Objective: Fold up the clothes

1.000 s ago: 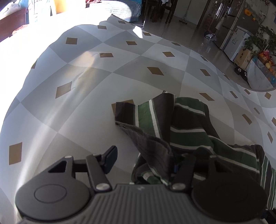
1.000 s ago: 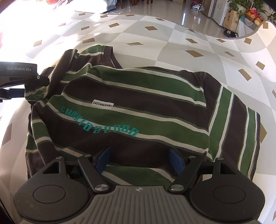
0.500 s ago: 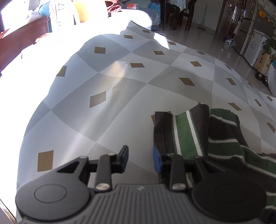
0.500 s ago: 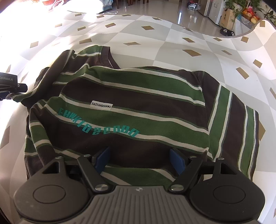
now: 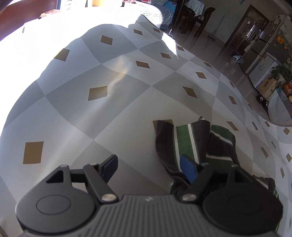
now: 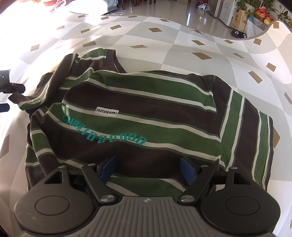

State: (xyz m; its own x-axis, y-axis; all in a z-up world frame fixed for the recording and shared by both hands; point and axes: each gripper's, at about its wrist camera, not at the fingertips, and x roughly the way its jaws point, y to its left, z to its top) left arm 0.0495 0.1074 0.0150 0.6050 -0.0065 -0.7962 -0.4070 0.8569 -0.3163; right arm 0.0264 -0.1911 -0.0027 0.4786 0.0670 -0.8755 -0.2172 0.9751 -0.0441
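Left gripper (image 5: 150, 166) agape beside striped shirt (image 6: 138, 116) sleeve

brown, green and white striped knit cloth shirt (image 6: 138, 116): soft, matt, fuzzy | grey-and-white checked tablecloth (image 5: 113, 113): smooth, faint sheen | black plastic right gripper (image 6: 147, 168): matt, ribbed blue pads (image 6: 187, 170), shiny metal pivots | tiled floor (image 6: 175, 9): glossy

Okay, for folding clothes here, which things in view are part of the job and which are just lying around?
Part of the job:
- striped shirt
- left gripper, open, beside the shirt's sleeve
- right gripper, open over the shirt
- checked tablecloth it lies on

Just lying about:
- cardboard box
- fruit
- dining chair
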